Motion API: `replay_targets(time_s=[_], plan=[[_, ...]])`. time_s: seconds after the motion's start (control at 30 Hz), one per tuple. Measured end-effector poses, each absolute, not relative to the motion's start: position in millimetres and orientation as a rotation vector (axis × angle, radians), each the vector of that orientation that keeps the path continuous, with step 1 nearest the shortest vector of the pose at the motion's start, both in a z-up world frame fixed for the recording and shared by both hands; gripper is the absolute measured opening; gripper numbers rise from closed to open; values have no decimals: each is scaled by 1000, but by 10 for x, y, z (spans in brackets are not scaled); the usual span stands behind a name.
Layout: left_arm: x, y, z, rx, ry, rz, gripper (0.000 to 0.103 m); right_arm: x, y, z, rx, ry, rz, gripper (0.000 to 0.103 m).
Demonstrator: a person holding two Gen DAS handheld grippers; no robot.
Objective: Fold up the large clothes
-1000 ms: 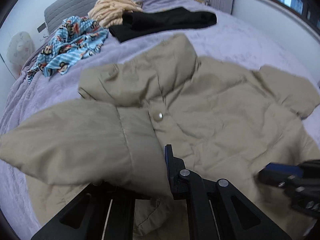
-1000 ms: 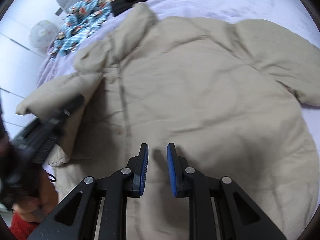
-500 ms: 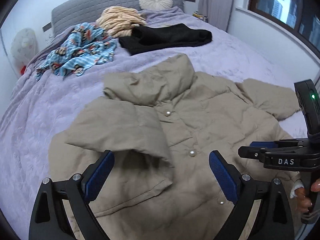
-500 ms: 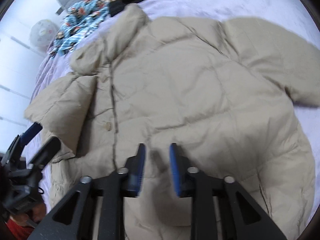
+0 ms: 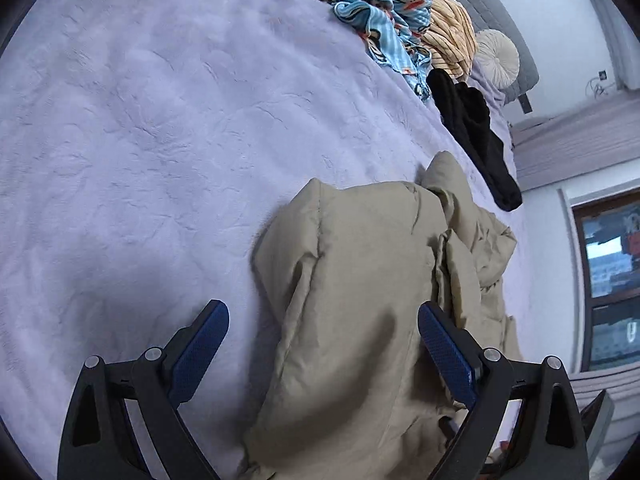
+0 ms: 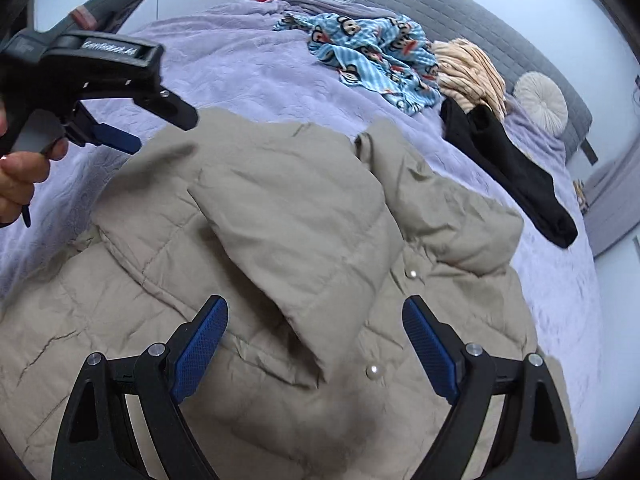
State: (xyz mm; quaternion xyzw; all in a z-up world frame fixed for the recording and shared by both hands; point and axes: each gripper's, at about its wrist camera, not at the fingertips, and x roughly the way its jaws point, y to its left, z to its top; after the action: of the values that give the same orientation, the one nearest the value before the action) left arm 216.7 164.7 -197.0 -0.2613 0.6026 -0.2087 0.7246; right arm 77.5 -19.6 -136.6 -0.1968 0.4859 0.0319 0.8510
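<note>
A beige puffer jacket [image 6: 256,360] with pearl snaps lies front up on the lavender bedspread [image 6: 240,68]. One sleeve [image 6: 288,220] is folded across its front. My right gripper [image 6: 315,305] hovers over that sleeve's cuff; its jaws are opening wide and no cloth is pinched between the pads. My left gripper [image 5: 322,312] stands open above the jacket's [image 5: 360,280] side edge, holding nothing. In the right wrist view the left gripper [image 6: 160,134] is at the upper left, held in a hand [image 6: 20,176].
At the head of the bed lie a blue monkey-print cloth [image 6: 372,48], a yellow striped garment [image 6: 468,68], a black garment [image 6: 508,168] and a round cushion [image 6: 540,96] by the grey headboard [image 6: 480,20]. Bare bedspread [image 5: 140,140] spreads to the jacket's left. A window [image 5: 612,288] lies beyond.
The left gripper let go of the sleeve, which now lies folded over the jacket front, and swung to the jacket's side. The right gripper went from nearly shut to wide open. Both wrists rolled.
</note>
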Motion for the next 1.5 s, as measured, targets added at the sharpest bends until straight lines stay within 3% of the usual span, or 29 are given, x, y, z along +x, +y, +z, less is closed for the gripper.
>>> replay_targets(time_s=[0.07, 0.1, 0.13, 0.17, 0.23, 0.27, 0.37, 0.47, 0.6, 0.73, 0.87, 0.97, 1.13, 1.3, 1.43, 1.5], plan=[[2297, 1589, -2051, -639, 1326, -471, 72, 890, -147, -1407, -456, 1004, 46, 91], [2349, 1531, -2066, -651, 1324, -471, 42, 938, -148, -1401, -468, 991, 25, 91], [2377, 1476, -2047, -634, 1316, -457, 26, 987, -177, -1385, -467, 982, 4, 91], [2398, 1430, -1974, -597, 1290, -446, 22, 1005, -238, -1355, -452, 975, -15, 86], [2353, 1295, -1784, -451, 1213, -440, 19, 1033, -411, -1256, -362, 958, -52, 37], [2307, 1226, -1709, -376, 1184, -434, 19, 1028, -560, -1210, -287, 963, -77, 4], [2273, 1128, -1709, -232, 1161, -403, 19, 905, -1248, -1228, 86, 999, -166, 5], [2340, 1113, -1873, -228, 1192, -381, 19, 635, -1972, -1645, 578, 1076, -242, 6], [2308, 1173, -1936, -211, 1197, -327, 20, 375, -2311, -2078, 890, 1076, -247, 5], [2291, 1241, -1709, -146, 1188, -268, 20, 349, -2313, -1983, 832, 1104, -250, 14], [2226, 1461, -1289, -112, 1106, -215, 20, 207, -2405, -1771, 784, 1128, -295, 31], [2097, 1522, -1116, -97, 1093, -241, 20, 22, -2479, -1513, 691, 1089, -389, 31], [1722, 1237, -1252, -70, 1150, -323, 20, 276, -2495, -1280, 586, 1034, -264, 30], [1477, 1000, -1876, 29, 1192, -232, 20, 937, -2326, -1595, 461, 1102, -113, 30], [1485, 1006, -2051, 5, 1180, -232, 20, 1072, -2328, -1936, 389, 1132, -130, 7], [1502, 999, -2030, 11, 1188, -238, 20, 1004, -2382, -1932, 406, 1118, -136, 4]])
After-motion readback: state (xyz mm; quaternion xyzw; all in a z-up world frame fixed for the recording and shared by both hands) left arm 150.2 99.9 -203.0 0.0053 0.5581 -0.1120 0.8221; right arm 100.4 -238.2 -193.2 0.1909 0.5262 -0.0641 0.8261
